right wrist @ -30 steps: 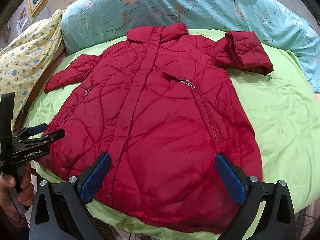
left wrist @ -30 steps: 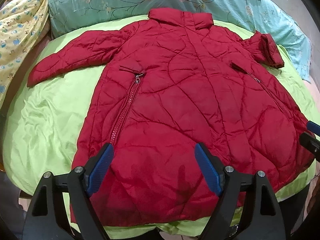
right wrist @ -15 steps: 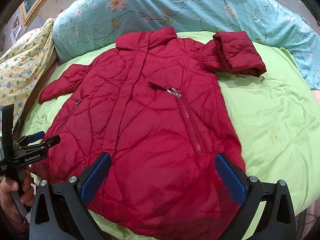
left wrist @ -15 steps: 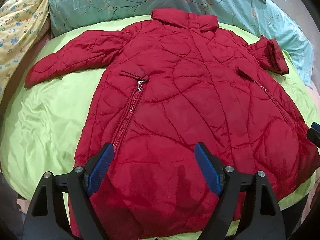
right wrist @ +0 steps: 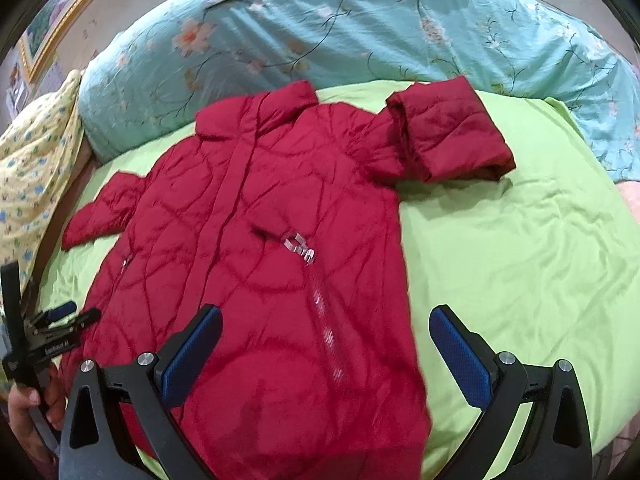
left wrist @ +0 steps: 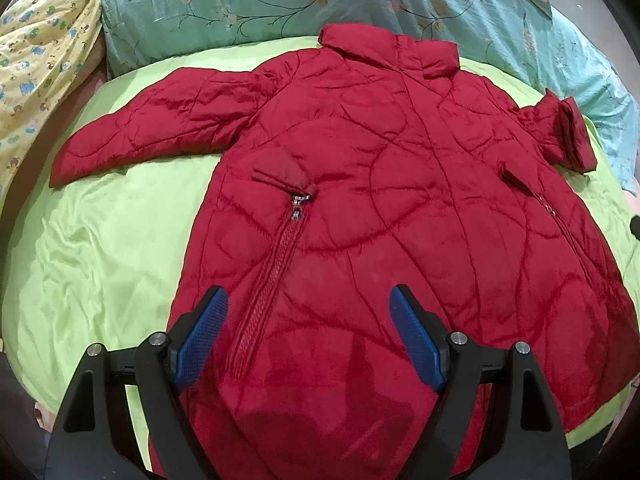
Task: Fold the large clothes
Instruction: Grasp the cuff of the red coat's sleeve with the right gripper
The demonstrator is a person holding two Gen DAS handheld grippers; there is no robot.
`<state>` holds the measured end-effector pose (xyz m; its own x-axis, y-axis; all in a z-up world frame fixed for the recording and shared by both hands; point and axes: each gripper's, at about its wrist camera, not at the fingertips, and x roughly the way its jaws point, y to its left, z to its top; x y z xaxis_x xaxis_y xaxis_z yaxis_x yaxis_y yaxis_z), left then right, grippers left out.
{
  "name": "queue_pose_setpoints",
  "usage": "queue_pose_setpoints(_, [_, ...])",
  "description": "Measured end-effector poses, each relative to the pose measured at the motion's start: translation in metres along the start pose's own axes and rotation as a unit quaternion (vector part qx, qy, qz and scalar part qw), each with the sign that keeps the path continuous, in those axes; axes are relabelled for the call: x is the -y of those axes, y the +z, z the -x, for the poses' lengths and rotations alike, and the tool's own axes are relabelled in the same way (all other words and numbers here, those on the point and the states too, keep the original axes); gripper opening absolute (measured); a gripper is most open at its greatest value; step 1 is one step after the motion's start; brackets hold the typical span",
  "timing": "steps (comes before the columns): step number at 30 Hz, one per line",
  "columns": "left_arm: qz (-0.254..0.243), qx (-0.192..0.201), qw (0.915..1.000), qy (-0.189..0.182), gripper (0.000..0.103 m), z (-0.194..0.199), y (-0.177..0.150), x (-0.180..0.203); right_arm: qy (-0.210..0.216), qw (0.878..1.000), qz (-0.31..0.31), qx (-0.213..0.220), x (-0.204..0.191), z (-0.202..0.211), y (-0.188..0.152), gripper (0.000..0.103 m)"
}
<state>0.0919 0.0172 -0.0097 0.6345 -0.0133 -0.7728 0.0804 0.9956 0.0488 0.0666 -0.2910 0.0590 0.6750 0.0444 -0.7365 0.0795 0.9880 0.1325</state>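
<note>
Two claws gape wide and empty over our red quilted coat (left wrist: 384,208), which lies flat, front up, across the centre of the lime-green sheet (left wrist: 104,248) on the bed. Left claw (left wrist: 308,340) sits bottom centre above the hem; right claw (right wrist: 326,356) too — one sleeve (right wrist: 448,136) folded back at upper right.

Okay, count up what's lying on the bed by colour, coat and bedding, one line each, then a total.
Red: 1, the quilted coat
Lime green: 1, the sheet
Turquoise floral: 1, the duvet
Yellow printed: 1, the blanket
Total: 4
</note>
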Motion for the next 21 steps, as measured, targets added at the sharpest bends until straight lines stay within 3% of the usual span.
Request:
queue_pose_setpoints(12, [-0.007,-0.017,0.9998,0.004,0.083,-0.023,0.018,0.007,-0.027,0.999,-0.019,0.037,0.049,-0.045,0.073,0.102])
queue_pose_setpoints(18, [-0.005,-0.024,0.9997,0.001,0.083,-0.035,0.027,0.01,-0.066,0.996,-0.021,0.058,0.067,-0.079,0.104,0.102])
queue_pose_setpoints(21, [-0.004,-0.026,0.9996,0.002,0.083,-0.041,0.031,0.011,-0.082,0.996,-0.006,0.041,0.074,-0.1,0.113,0.102])
